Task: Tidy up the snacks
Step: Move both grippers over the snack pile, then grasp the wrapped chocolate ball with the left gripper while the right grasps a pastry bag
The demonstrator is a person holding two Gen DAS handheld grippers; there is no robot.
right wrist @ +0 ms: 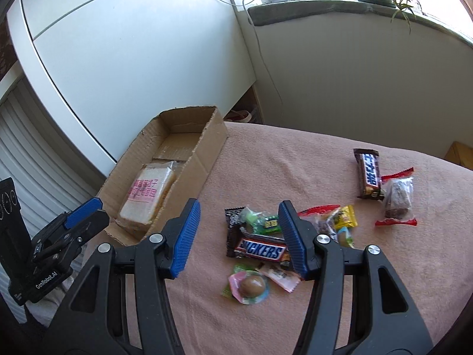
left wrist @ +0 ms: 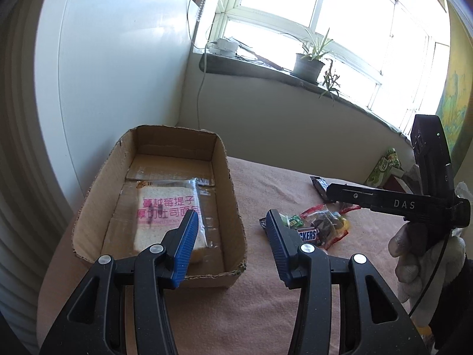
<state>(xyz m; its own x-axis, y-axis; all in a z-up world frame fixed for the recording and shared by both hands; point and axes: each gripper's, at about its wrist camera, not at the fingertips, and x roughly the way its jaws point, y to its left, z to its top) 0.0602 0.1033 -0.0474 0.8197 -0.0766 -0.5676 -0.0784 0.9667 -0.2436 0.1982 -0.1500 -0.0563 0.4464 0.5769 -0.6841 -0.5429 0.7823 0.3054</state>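
**Pink-clothed surface, snacks half sorted**

Sunlit window backs a pink-clothed surface (right wrist: 295, 159). One clear-wrapped sliced bread pack (left wrist: 170, 216) lies in the open brown cardboard box (left wrist: 233, 204). Left gripper (left wrist: 230, 227) and right gripper (right wrist: 239, 222) hover, fingers wide, empty, over the brown Snickers bar (right wrist: 260, 250) among heaped sweets; neighbours could get nipped too. Smaller wrappers are unreadable.

Behind the right pad (right wrist: 291, 238), near end of Snickers (right wrist: 260, 250) and part of the red-edged bag (right wrist: 320, 217) hidden. Beside Snickers, green candy (right wrist: 266, 222) print too small to read. In the box (left wrist: 88, 207), bread (left wrist: 168, 210) partly covered by a left pad (left wrist: 186, 245).
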